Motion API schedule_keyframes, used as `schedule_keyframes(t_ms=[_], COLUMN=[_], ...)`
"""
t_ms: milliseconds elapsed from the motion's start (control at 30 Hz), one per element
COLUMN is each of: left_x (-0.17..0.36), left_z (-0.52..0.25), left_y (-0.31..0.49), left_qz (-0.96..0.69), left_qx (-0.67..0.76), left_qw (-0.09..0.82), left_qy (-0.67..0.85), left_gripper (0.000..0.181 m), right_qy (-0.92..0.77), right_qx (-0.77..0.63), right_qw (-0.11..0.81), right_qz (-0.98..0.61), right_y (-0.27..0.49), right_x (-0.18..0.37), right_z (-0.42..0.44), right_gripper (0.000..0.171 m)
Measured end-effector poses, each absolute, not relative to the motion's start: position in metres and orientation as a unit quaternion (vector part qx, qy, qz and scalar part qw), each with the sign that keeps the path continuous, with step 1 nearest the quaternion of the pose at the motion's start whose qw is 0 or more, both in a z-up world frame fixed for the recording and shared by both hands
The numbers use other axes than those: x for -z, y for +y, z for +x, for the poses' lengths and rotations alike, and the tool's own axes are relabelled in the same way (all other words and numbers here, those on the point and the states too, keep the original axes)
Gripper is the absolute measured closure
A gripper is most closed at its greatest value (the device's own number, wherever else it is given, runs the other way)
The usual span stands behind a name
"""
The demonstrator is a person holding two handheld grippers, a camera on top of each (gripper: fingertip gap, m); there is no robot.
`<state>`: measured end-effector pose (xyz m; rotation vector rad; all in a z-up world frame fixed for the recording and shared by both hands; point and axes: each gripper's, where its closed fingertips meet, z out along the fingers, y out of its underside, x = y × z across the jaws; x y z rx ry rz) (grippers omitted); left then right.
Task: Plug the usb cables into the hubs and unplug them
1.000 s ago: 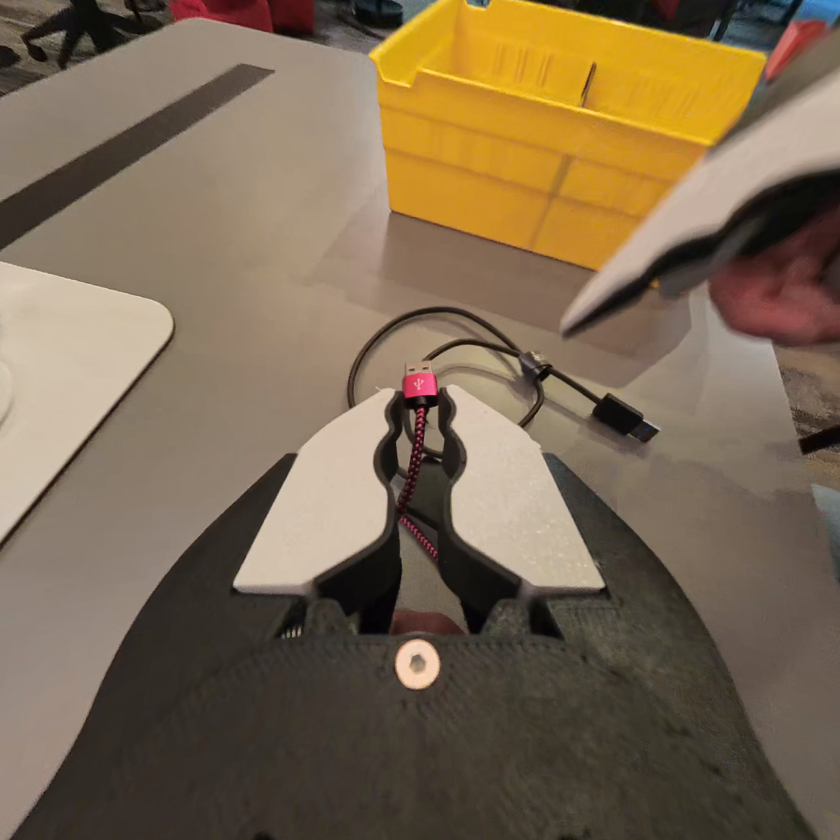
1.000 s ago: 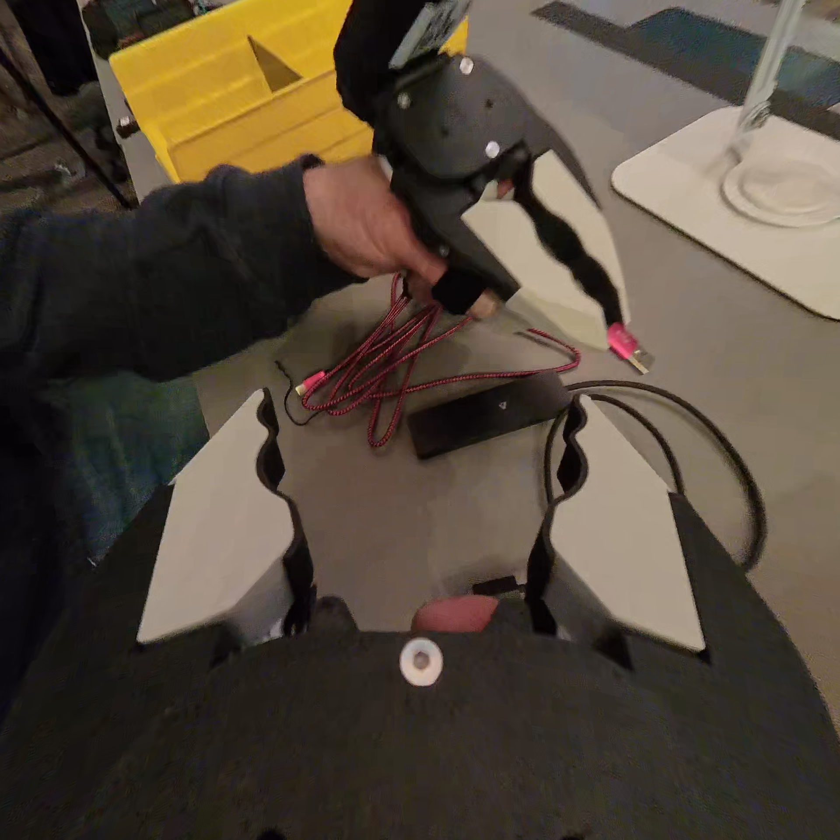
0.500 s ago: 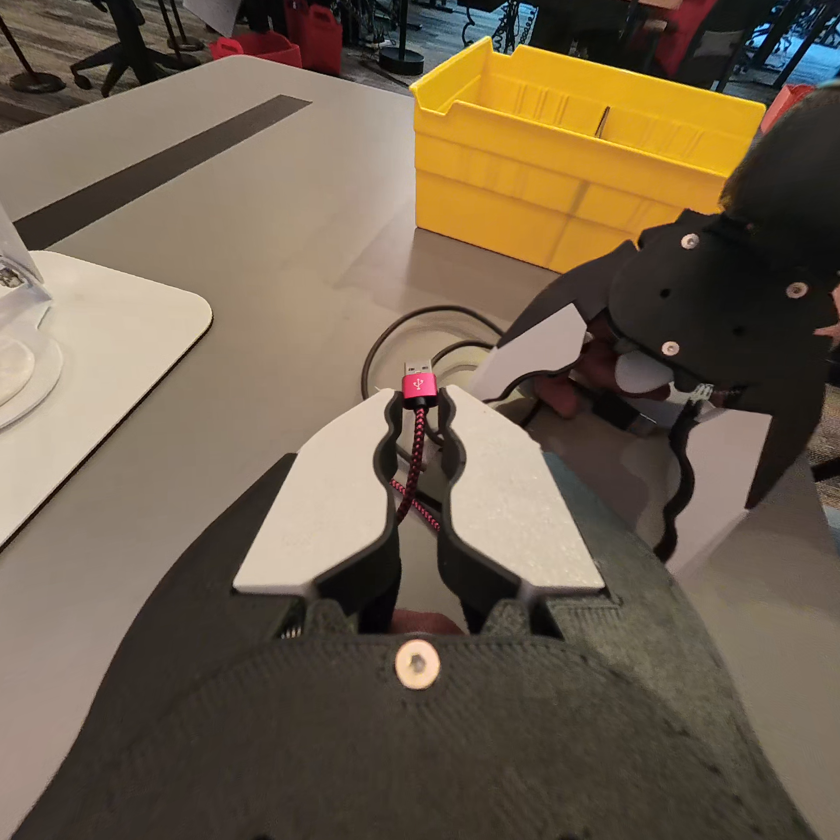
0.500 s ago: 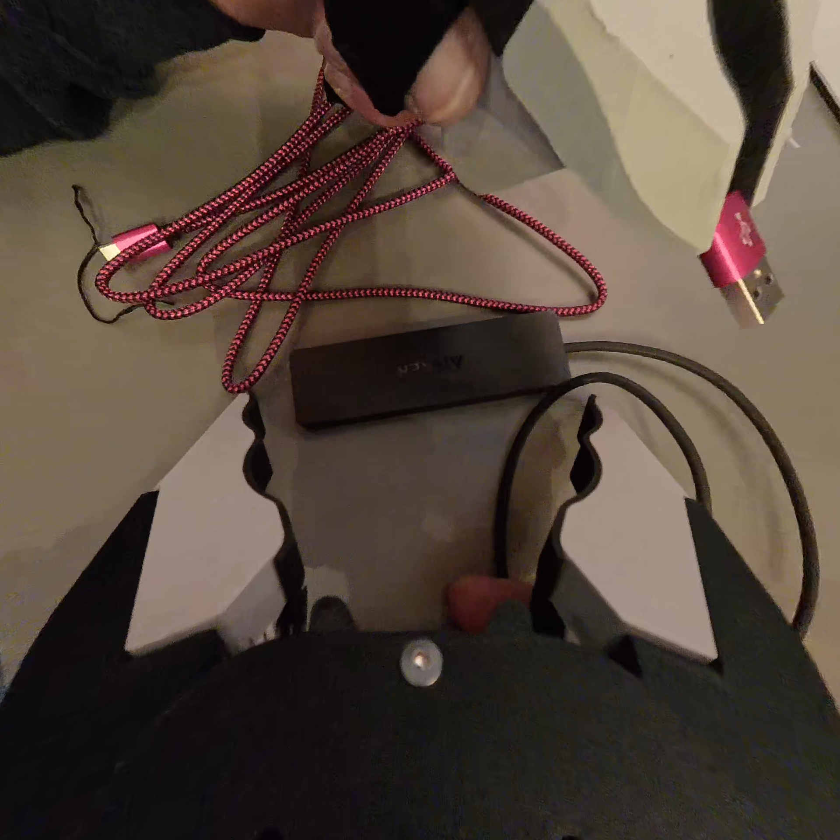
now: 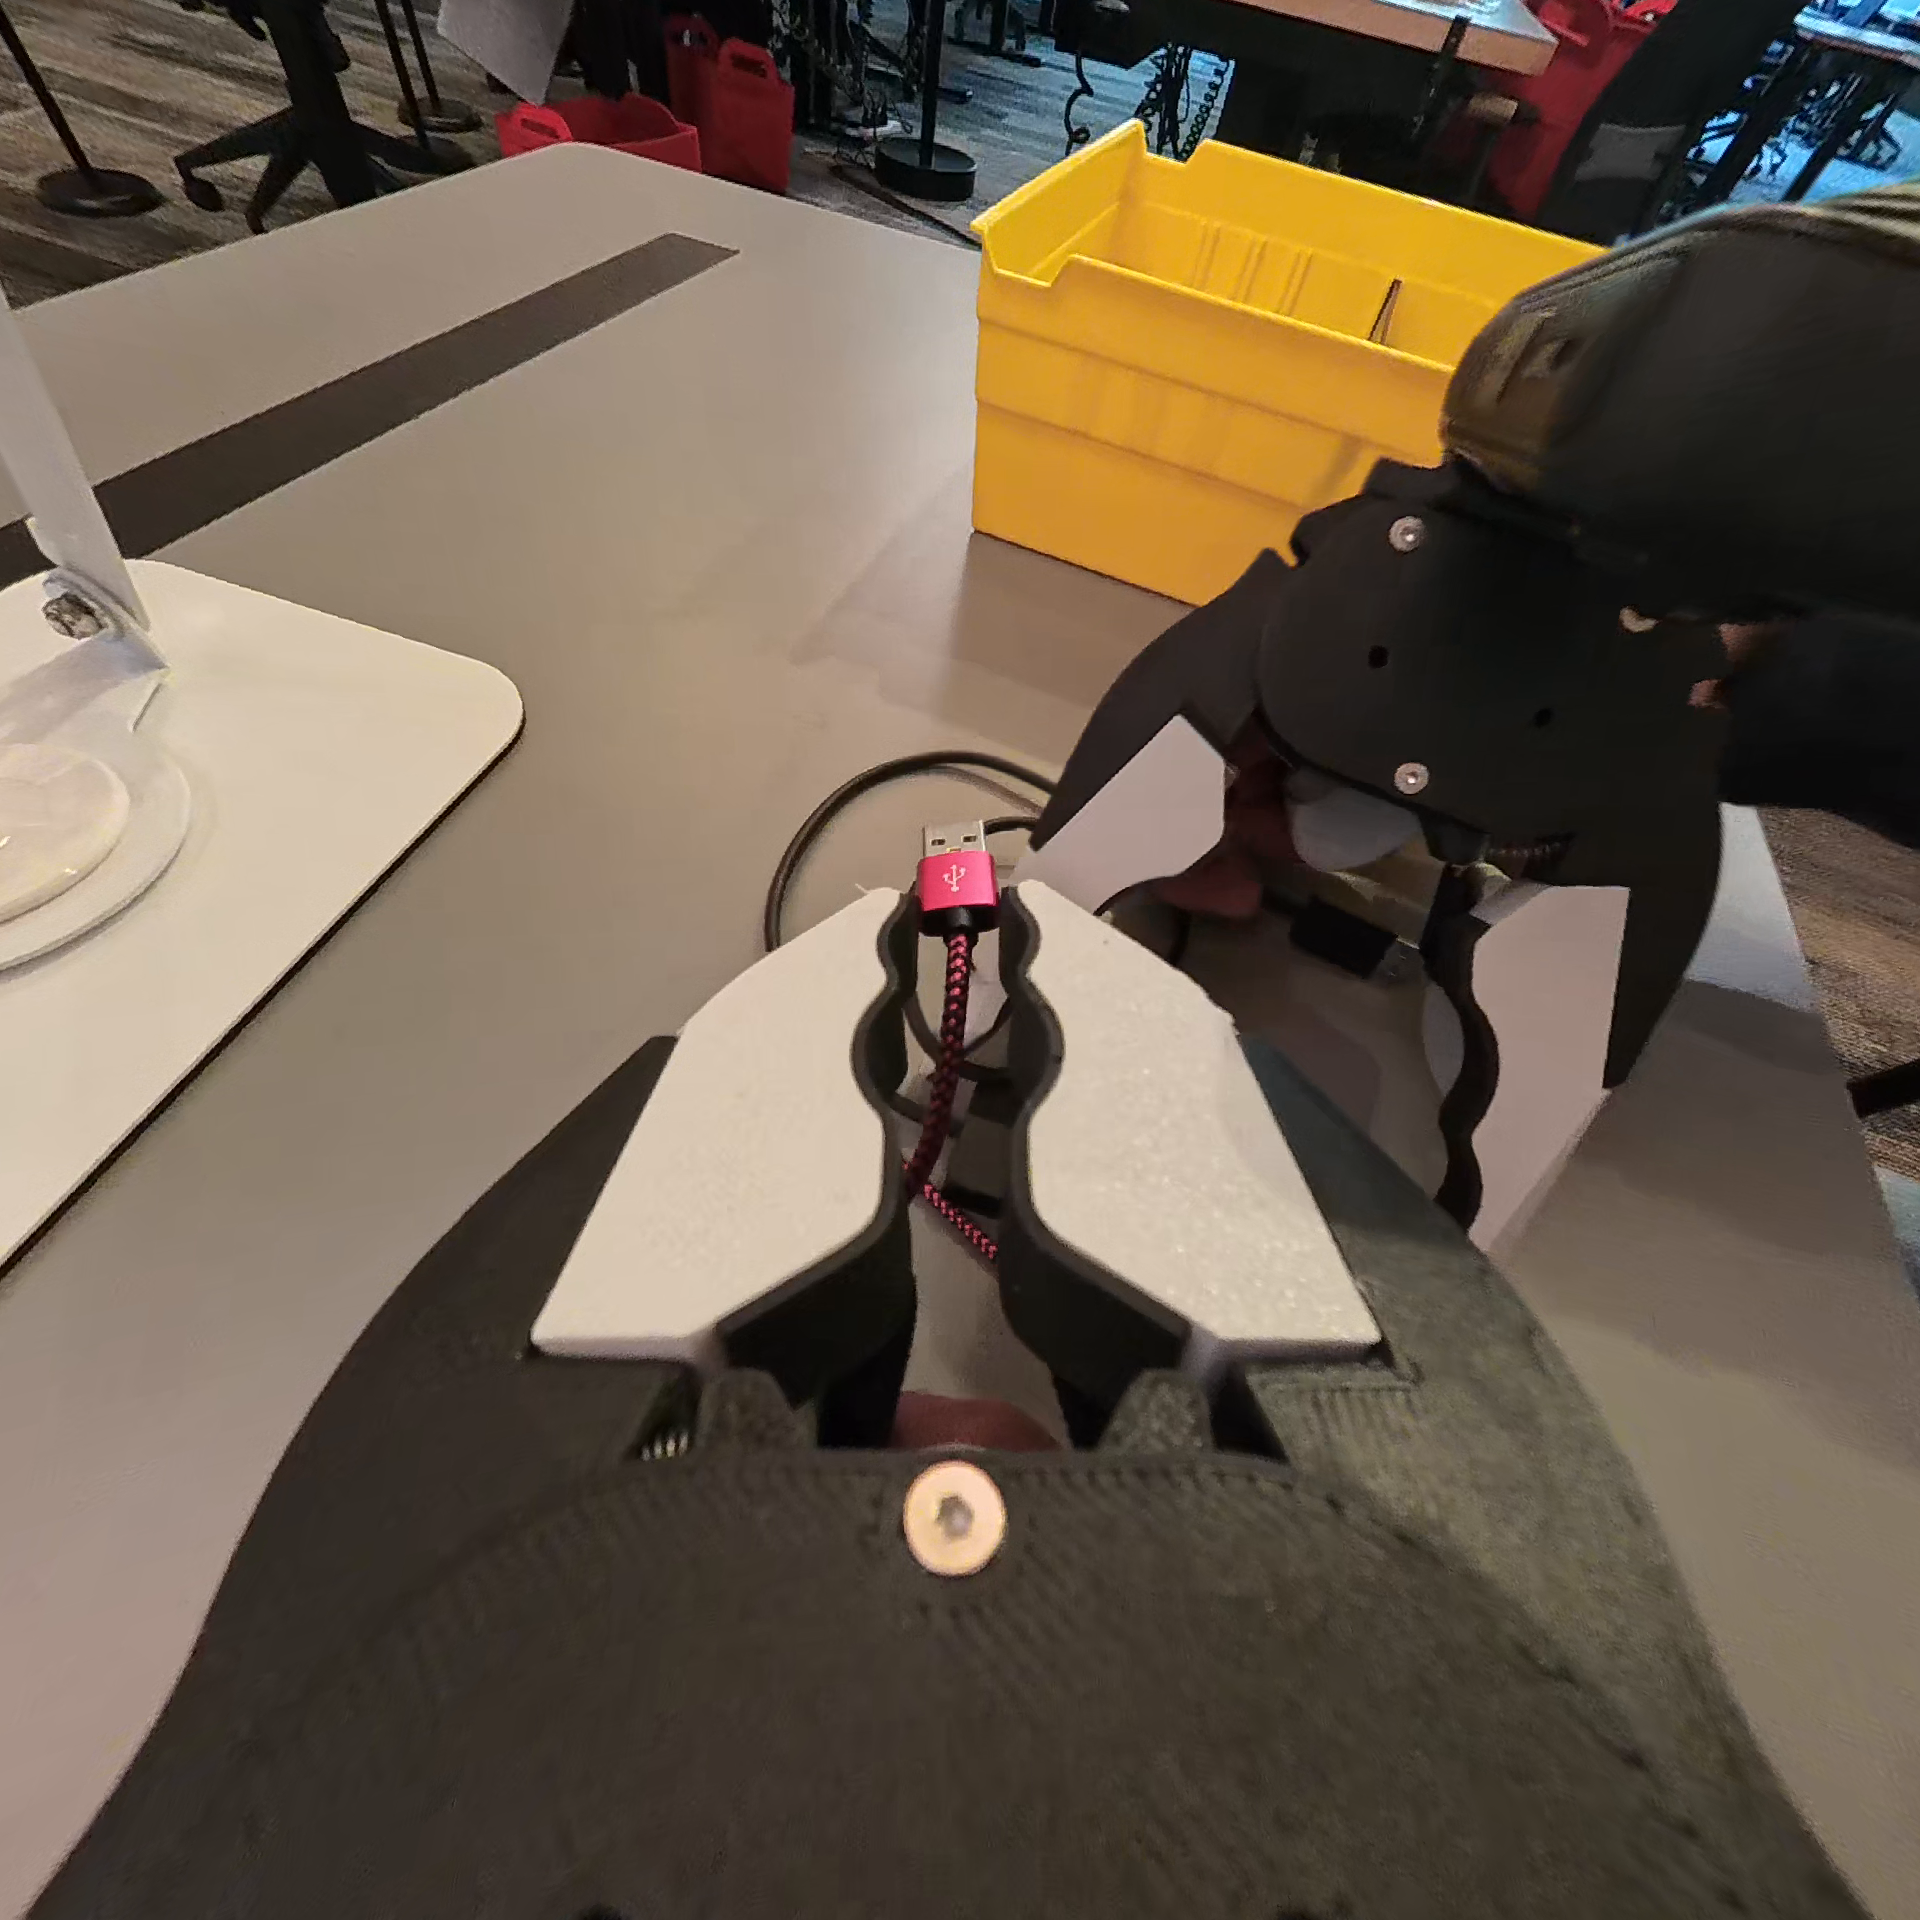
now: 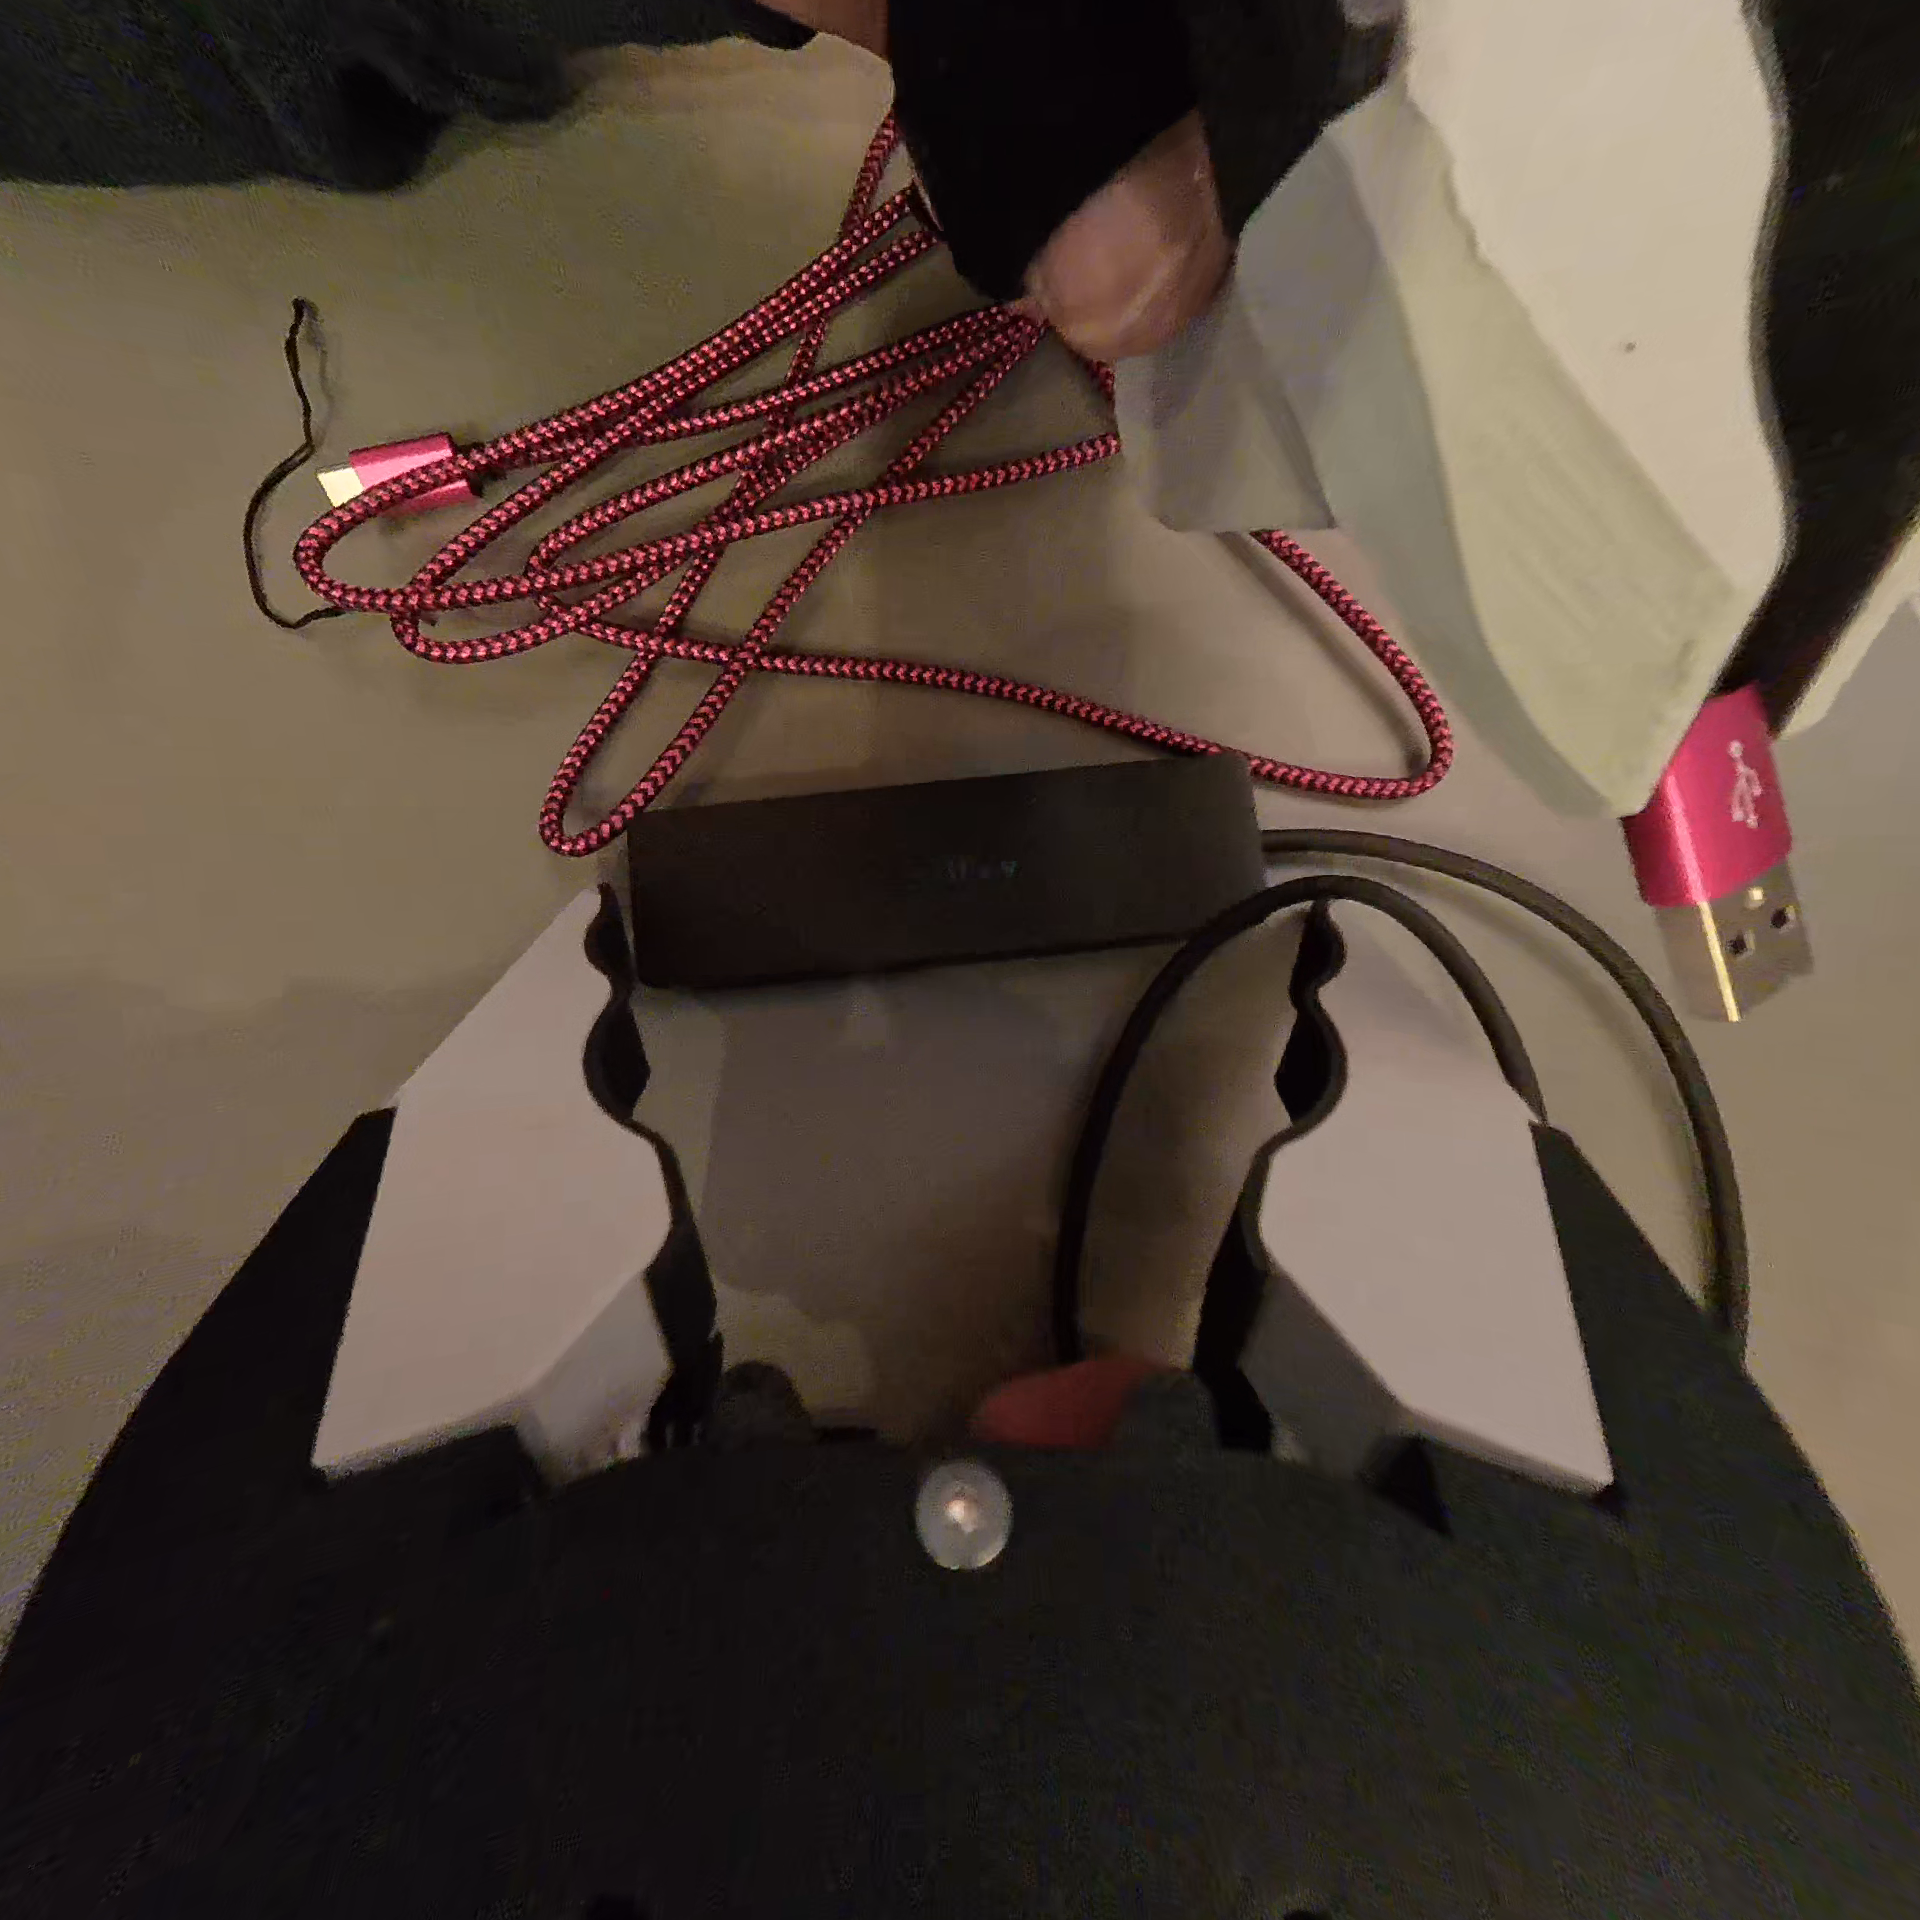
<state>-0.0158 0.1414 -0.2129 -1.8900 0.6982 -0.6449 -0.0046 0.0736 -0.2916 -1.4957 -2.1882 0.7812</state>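
- pink usb plug (image 5: 957, 881) sits pinched at the tips of the left gripper (image 5: 958, 914), metal end poking forward above the grey table (image 5: 623, 582).
- right gripper (image 6: 961, 925) is spread wide, its tips seemingly just short of the black hub (image 6: 940, 873), which lies flat beside the pink braided cable (image 6: 790, 665).

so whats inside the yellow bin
Only part of the yellow bin shows: ribbed inner walls and a thin divider standing upright. No items are visible there. Its floor is hidden by the front wall, and the right tool covers its right end.
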Motion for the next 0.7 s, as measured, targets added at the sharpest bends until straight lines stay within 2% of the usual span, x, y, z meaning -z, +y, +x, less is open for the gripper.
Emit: schedule_keyframes(t_ms=[67, 367, 700], left_x=[0.212, 0.205, 0.188], left_z=[-0.017, -0.027, -0.037], left_y=[0.141, 0.141, 0.128], left_qz=[-0.778, -0.772, -0.753], left_qx=[0.267, 0.274, 0.272], left_qw=[0.492, 0.501, 0.513], left_qy=[0.287, 0.278, 0.309], left_gripper=[0.167, 0.167, 0.167], right_qy=[-0.781, -0.765, -0.667], right_qx=[-0.283, -0.312, -0.431], right_qw=[0.187, 0.196, 0.253], right_qz=[-0.525, -0.529, -0.552], right_y=[0.077, 0.079, 0.095], right_x=[0.29, 0.286, 0.236], right_z=[-0.005, -0.005, 0.0], right_gripper=[0.057, 0.059, 0.059])
